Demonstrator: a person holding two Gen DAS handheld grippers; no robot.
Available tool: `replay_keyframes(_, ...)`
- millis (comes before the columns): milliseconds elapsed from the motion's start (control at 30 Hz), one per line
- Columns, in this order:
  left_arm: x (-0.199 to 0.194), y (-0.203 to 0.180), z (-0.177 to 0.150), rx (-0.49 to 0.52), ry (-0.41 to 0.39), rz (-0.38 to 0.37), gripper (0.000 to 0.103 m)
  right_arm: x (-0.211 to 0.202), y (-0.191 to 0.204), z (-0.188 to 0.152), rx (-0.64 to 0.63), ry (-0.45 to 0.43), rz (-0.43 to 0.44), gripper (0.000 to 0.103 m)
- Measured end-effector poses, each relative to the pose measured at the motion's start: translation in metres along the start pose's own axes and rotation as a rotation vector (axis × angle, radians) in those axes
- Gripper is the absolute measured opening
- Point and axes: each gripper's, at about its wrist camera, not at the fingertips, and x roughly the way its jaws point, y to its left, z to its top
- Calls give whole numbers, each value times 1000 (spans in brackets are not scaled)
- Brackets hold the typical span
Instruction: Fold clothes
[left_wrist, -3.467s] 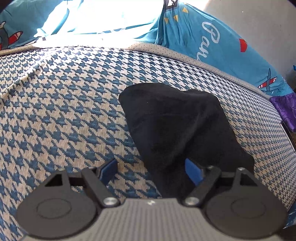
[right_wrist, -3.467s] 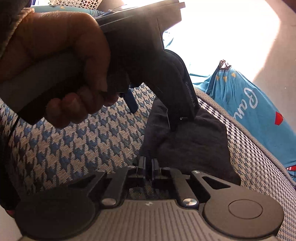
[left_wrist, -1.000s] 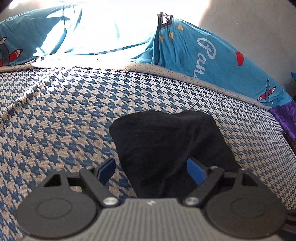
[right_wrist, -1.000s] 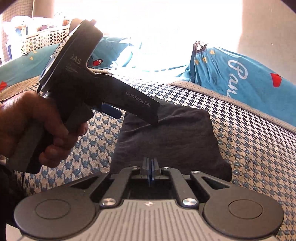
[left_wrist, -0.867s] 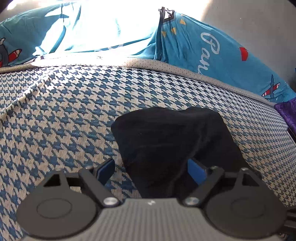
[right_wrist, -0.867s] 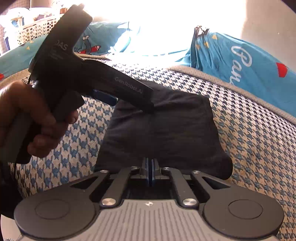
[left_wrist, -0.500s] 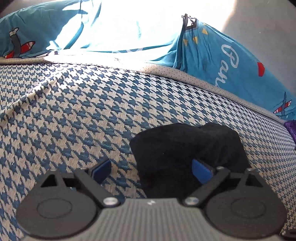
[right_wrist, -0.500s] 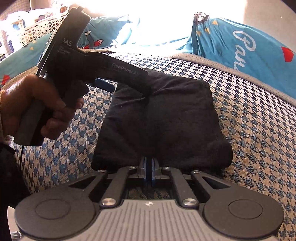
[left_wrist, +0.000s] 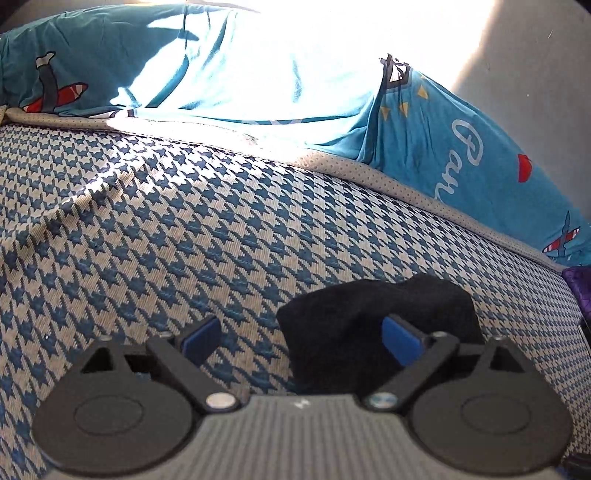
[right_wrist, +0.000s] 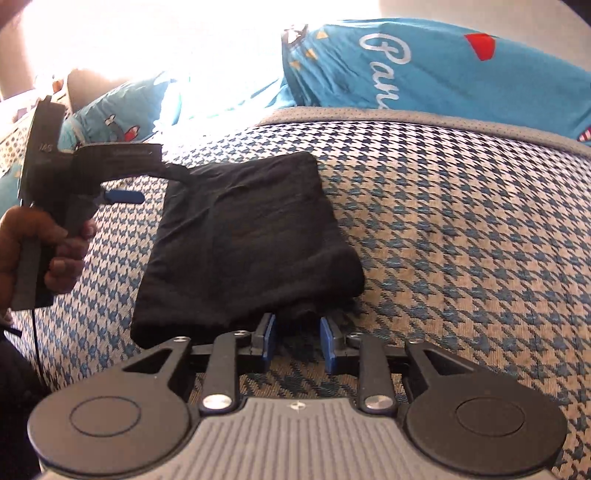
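Both wrist views look steeply down, close, sharing the black garment (left_wrist: 373, 325) on houndstooth bedding (right_wrist: 461, 229).

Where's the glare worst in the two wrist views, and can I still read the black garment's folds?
Left wrist: sunlight blows out the teal bedding; the black garment is featureless. Right wrist: top left washed white; garment creases faintly visible. Fisheye bends the houndstooth cover in both.

I see a wide cushion (left_wrist: 184, 229) covered in blue-and-cream houndstooth cloth, edged along its far side by a grey dotted border (left_wrist: 406, 188). Behind it lies teal bedding (left_wrist: 443, 147) printed with white script, red shapes and small aeroplanes, and a plain pale wall (left_wrist: 535, 55) rises beyond that at the upper right. Strong sunlight falls across the bedding and wall, washing out the middle of both views.
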Motion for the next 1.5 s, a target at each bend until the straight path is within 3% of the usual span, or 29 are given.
replay_keyframes(233, 7, 1, -6, -24, 42, -81, 94, 9, -27, 6, 269, 18, 146, 40)
replay_keyframes(467, 18, -7, -12, 13, 81, -117, 94, 19, -33, 7, 358, 37, 139, 45)
replay_keyframes(1133, 36, -25, -11, 115, 70, -162, 95, 40, -30, 17, 343, 11, 160, 52)
replay_keyframes(1267, 36, -28, -13, 129, 60, -181, 86, 47, -26, 19, 326, -2, 166, 49)
replay_keyframes(1500, 31, -41, -19, 177, 15, -191, 48, 53, -21, 21, 286, -24, 155, 35)
